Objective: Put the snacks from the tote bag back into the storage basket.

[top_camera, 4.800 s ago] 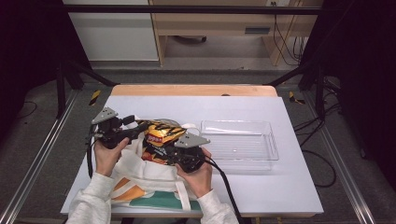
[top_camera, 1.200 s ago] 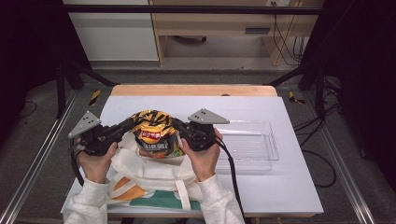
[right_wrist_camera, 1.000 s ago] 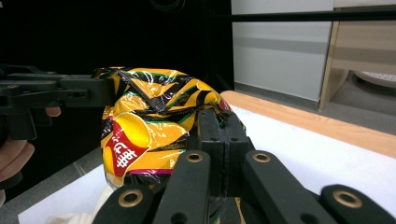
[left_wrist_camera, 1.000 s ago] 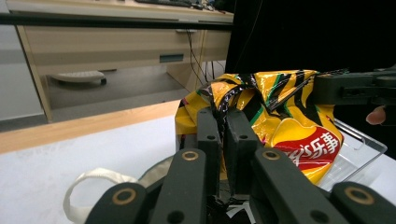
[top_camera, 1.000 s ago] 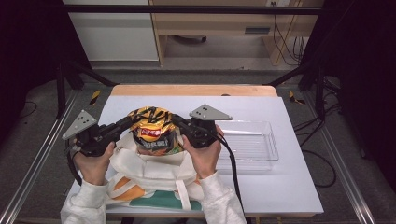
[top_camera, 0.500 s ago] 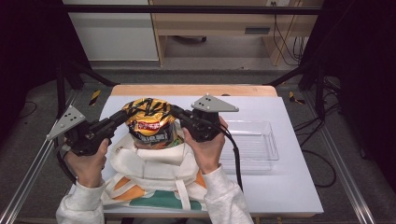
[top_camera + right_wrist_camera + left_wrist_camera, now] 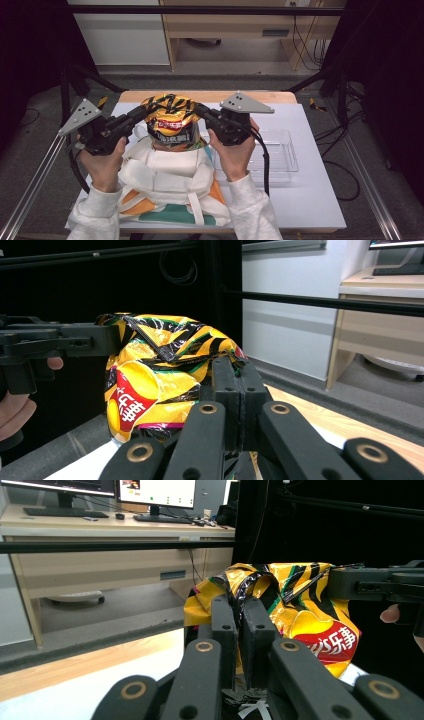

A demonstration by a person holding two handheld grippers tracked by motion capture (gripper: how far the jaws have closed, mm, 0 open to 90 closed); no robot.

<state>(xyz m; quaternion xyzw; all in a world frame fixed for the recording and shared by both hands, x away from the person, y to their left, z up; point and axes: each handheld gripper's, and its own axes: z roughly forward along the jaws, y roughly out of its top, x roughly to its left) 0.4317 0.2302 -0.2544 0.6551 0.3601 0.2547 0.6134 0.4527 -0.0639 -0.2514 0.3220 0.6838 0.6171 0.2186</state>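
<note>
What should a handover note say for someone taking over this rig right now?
Left gripper: shut on the chip bag, pinching its top left edge.
Right gripper: shut on the chip bag, pinching its top right edge.
Things: the bag hangs in the air between both grippers, above the cloth bag lying on the table. The clear tray sits to the right.
Done: chip bag gripped at both sides and off the table.
Left: probably move it to where it belongs, perhaps the tray, then release both grips.

Chinese characters "乐事" on the red logo of the chip bag [image 7: 327, 640]
</note>
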